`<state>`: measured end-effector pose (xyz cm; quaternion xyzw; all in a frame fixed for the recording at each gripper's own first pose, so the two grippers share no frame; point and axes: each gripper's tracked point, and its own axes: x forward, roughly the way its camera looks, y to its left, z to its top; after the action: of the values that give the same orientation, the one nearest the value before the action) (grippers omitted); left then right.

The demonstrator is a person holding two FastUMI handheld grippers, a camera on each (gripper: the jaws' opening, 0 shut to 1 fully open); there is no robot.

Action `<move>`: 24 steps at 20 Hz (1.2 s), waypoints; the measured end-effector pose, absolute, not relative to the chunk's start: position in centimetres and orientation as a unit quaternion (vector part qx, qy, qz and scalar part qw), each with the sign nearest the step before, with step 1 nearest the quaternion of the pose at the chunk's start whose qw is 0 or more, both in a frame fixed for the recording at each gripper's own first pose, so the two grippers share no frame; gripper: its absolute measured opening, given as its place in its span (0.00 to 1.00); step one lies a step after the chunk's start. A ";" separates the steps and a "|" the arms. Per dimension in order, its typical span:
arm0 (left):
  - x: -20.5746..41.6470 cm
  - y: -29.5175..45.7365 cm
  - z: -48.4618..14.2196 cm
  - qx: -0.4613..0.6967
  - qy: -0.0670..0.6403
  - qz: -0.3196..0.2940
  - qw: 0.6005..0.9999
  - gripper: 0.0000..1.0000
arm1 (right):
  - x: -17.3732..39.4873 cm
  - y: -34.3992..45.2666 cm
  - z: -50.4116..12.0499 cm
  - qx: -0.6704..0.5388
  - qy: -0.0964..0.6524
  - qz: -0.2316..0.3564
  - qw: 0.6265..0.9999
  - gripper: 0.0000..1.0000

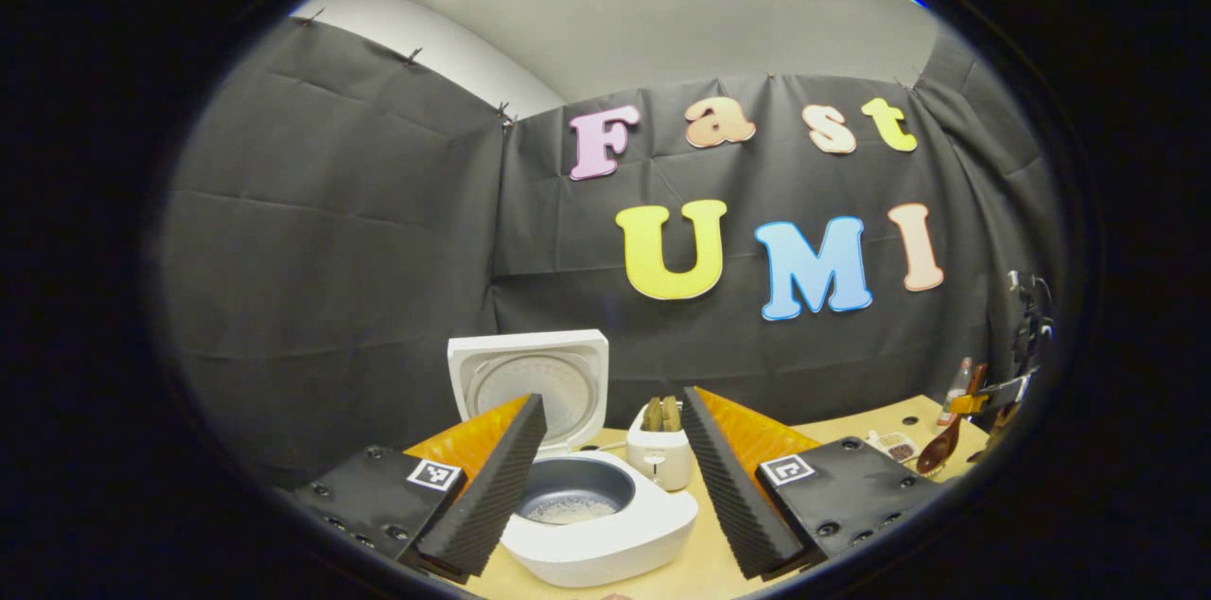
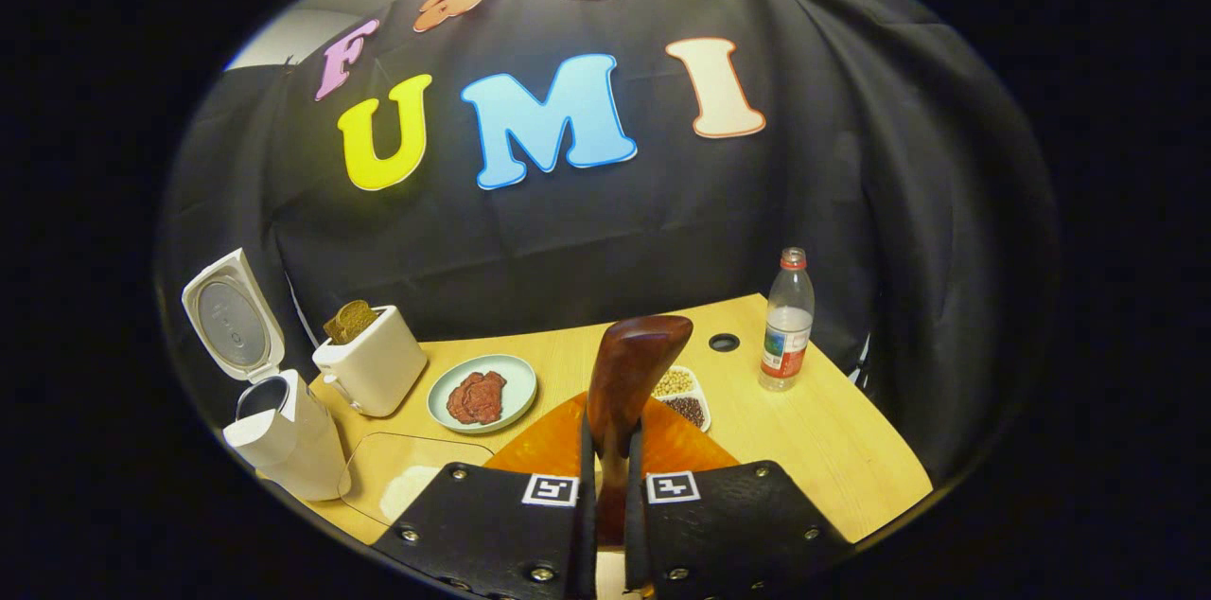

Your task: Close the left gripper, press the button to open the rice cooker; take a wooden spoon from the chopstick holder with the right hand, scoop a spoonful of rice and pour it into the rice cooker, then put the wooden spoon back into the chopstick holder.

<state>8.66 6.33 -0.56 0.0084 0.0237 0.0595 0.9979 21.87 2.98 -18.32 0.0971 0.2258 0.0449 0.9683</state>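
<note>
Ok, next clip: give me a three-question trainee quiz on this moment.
1. True or false: the rice cooker lid is shut.
2. What does the right gripper hold? A) water bottle B) wooden spoon C) plate
3. Fill in: the left gripper is ____.

Key:
1. False. The lid stands open and rice lies in the pot.
2. B. Both fingers press on the wooden spoon.
3. Open, its fingers spread apart in front of the cooker.
</note>
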 end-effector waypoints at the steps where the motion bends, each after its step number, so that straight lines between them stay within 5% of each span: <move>1: 8.4 6.4 -0.6 0.010 0.025 0.062 0.998 0.95 | 21.8 2.8 -19.0 0.105 0.232 0.042 0.966 0.12; 13: 7.1 8.1 0.0 0.023 0.024 0.088 0.996 1.00 | 20.6 3.0 -24.4 0.133 0.295 0.039 0.945 0.17; 15: 7.3 8.3 0.0 0.022 0.024 0.088 0.996 0.95 | 20.7 2.8 -22.7 0.131 0.274 0.040 0.952 0.30; 16: 7.5 8.4 0.0 0.020 0.025 0.089 0.996 0.95 | 20.6 2.3 -21.6 0.123 0.264 0.036 0.956 0.53; 17: 7.7 8.5 -0.1 0.018 0.025 0.090 0.996 0.95 | 20.5 1.7 -20.6 0.113 0.254 0.030 0.960 0.64; 18: 7.9 8.7 -0.1 0.014 0.025 0.090 0.996 0.95 | 20.6 1.1 -19.4 0.099 0.240 0.023 0.965 0.92; 24: 10.5 9.6 0.0 0.003 0.024 0.094 0.995 1.00 | 19.6 -0.7 -10.8 0.047 0.147 0.004 0.988 0.96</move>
<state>10.50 9.60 -0.02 0.0025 0.0245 0.0937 0.9953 19.60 -0.67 -10.79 0.0466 0.1469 0.0042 0.9880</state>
